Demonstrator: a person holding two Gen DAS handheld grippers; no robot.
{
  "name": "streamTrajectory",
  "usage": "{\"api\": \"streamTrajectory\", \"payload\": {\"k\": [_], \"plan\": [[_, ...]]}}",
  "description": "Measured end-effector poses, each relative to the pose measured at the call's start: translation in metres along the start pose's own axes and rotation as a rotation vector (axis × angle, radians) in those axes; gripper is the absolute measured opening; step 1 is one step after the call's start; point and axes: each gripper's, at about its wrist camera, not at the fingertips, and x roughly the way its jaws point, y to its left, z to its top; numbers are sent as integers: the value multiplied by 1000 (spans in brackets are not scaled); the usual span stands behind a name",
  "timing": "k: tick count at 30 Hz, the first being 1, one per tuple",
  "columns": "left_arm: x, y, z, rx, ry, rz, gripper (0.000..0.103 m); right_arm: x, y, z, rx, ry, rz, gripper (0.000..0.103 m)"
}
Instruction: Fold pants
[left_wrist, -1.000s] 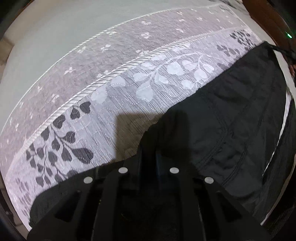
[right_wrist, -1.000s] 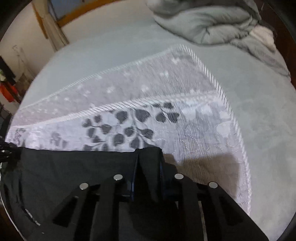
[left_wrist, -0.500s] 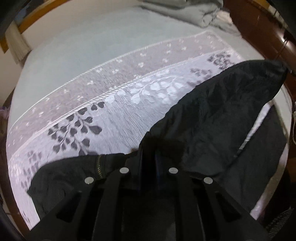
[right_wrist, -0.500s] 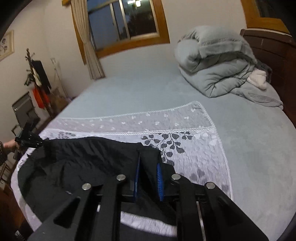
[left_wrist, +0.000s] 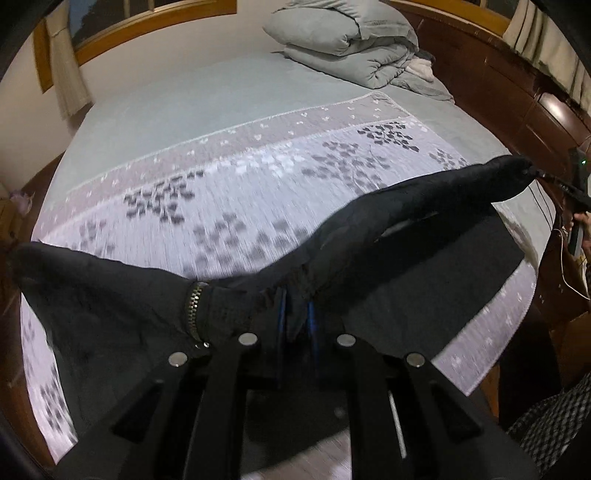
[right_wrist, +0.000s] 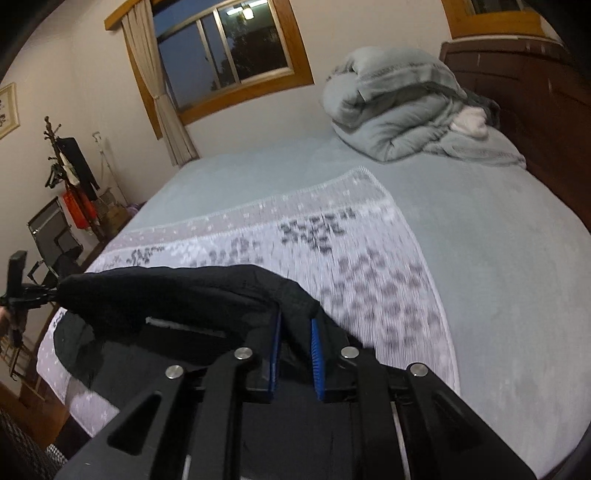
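Note:
The black pants hang stretched in the air above the bed, held between both grippers. My left gripper is shut on a bunched edge of the cloth, next to a metal zipper. From there the fabric runs right to the right gripper, seen small at the far end. In the right wrist view my right gripper is shut on the other end of the pants, cloth pinched between its blue pads. The left gripper shows at the far left edge.
Below lies a pale bedspread with dark leaf print on a grey-blue bed. A folded grey duvet sits at the head end by the wooden headboard. A chair and coat rack stand beside the bed.
Both grippers have risen and tilted up, lifting the pants off the bedspread. The cloth, flat a second ago, now hangs taut between them, and more of the room shows.

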Motion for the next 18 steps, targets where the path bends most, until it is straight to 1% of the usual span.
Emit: {"api": "streamTrajectory", "payload": {"k": [3,5,7,8,9,10,11,12,14,15,16,17,18], "plan": [[-1,-15,-33,-21,5,16,10,-2,-1,-24,8,47,-15,14],[4,-19,-51,-47,13,9,10,2,0,-39,0,91,-36,14],[14,-21,-71,-93,33,-8,12,8,2,-58,-19,144,-60,14],[21,-22,-83,-112,51,-13,14,11,3,-68,-29,168,-71,14],[26,-25,-90,-114,65,-15,16,16,4,-78,-33,195,-81,14],[33,-27,-100,-119,86,-19,21,21,5,-87,-34,221,-85,14],[38,-29,-108,-132,106,-24,31,25,5,-94,-38,244,-92,14],[43,-29,-117,-166,123,-48,36,30,5,-102,-41,273,-107,14],[46,-26,-130,-218,118,-92,52,35,4,-116,-40,304,-127,18],[43,-24,-135,-243,101,-94,56,35,2,-119,-23,312,-133,25],[39,-20,-140,-271,83,-94,64,34,0,-121,-7,317,-130,37],[32,-15,-142,-299,59,-96,70,33,-1,-122,10,322,-122,39],[26,-11,-144,-318,36,-97,73,30,-2,-121,18,317,-126,40]]}}
